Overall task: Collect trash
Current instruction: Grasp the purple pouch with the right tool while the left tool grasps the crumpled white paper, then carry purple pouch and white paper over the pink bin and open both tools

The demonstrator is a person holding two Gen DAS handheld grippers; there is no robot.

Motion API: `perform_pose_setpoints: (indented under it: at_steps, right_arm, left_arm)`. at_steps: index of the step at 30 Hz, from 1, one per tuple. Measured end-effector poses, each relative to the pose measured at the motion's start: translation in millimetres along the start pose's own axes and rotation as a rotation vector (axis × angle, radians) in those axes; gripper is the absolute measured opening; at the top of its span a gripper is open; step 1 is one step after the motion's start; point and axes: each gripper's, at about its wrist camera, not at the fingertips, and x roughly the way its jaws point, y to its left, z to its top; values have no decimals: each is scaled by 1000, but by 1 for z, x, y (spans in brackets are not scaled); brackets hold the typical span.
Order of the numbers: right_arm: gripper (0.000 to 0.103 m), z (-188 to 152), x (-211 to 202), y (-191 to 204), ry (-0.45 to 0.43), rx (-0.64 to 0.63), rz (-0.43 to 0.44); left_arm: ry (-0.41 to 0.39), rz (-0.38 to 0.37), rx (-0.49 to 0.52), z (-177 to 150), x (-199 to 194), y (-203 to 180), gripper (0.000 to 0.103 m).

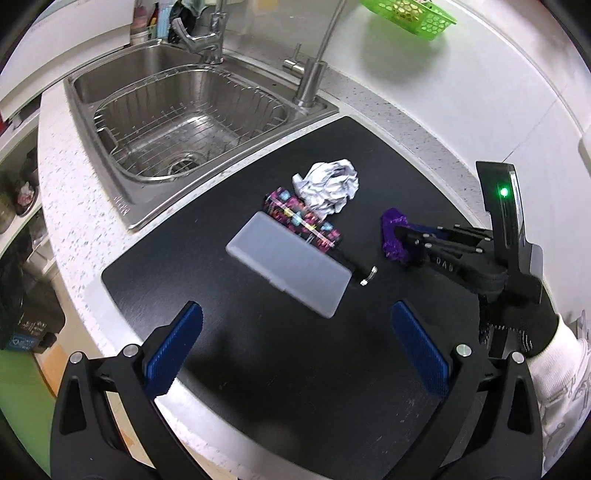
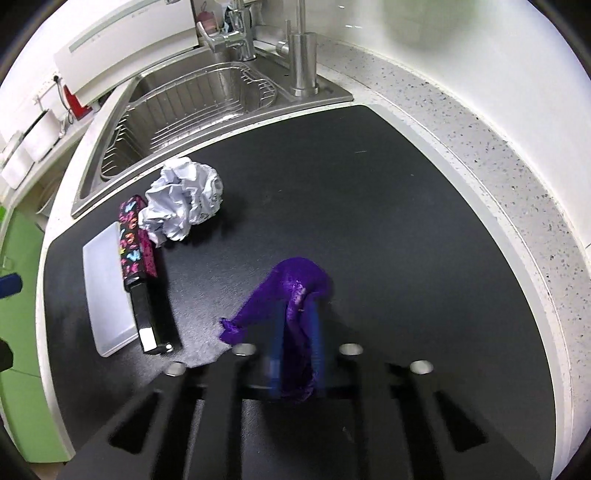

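— On the black mat (image 1: 258,350) beside the sink (image 1: 122,206), what is lying around?

— A crumpled white paper ball (image 2: 184,201) is touching a patterned case (image 2: 135,236), and a frosted plastic box (image 2: 107,291) is lying just beside that case. A green basket (image 1: 410,14) is sitting well apart, by the wall.

— And the purple wrapper (image 2: 295,291)?

— The right gripper (image 2: 297,332) is pinching it, jaws clamped together on it, down at the mat.

— Is anything standing in the way?

— Nothing is crowding the wrapper. The left gripper (image 1: 295,343) is hovering with jaws wide apart, the frosted box lying just ahead of it.
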Motion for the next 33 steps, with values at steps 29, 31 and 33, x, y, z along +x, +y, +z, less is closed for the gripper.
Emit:
perform_pose_setpoints:
  at_steps: [29, 31, 33]
  right_arm:
    - [7, -29, -80, -50, -76, 172, 47]
    - [7, -29, -82, -51, -81, 176, 48]
    - [7, -29, -83, -51, -85, 175, 48]
  left_arm:
    - [87, 42, 204, 99, 123, -36, 60]
    - [85, 37, 204, 99, 123, -36, 52]
    - [80, 31, 205, 99, 122, -37, 49]
